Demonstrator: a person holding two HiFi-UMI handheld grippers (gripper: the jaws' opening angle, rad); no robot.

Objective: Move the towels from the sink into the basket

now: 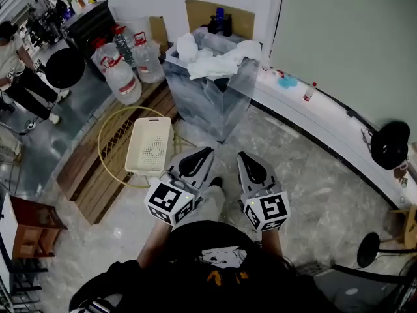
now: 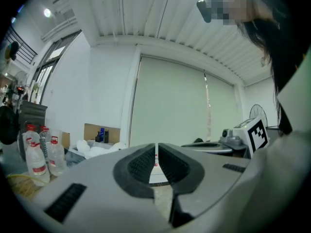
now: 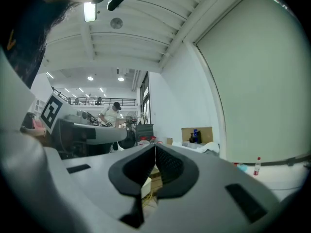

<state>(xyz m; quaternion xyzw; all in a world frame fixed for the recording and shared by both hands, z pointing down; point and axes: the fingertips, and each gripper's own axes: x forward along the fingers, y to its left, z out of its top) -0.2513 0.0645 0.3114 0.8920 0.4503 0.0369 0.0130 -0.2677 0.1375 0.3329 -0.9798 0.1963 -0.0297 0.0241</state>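
Several white towels (image 1: 212, 57) are heaped in a grey box-like sink (image 1: 208, 100) at the back centre. A cream plastic basket (image 1: 151, 147) lies on the floor left of it, inside a yellow hoop (image 1: 107, 139). Both grippers are held close to the person's body and point toward the sink. My left gripper (image 1: 199, 155) is shut with nothing in it, its tip near the basket's right edge. My right gripper (image 1: 247, 158) is shut and holds nothing. In the left gripper view the jaws (image 2: 156, 161) meet, with the towels (image 2: 92, 149) far off. In the right gripper view the jaws (image 3: 155, 161) also meet.
Big water bottles (image 1: 120, 70) stand left of the sink beside a wooden platform (image 1: 98, 175). A low white ledge (image 1: 326, 116) curves along the right wall with a small bottle (image 1: 309, 92) on it. A person (image 1: 19, 77) stands far left, and a black fan (image 1: 389, 145) stands far right.
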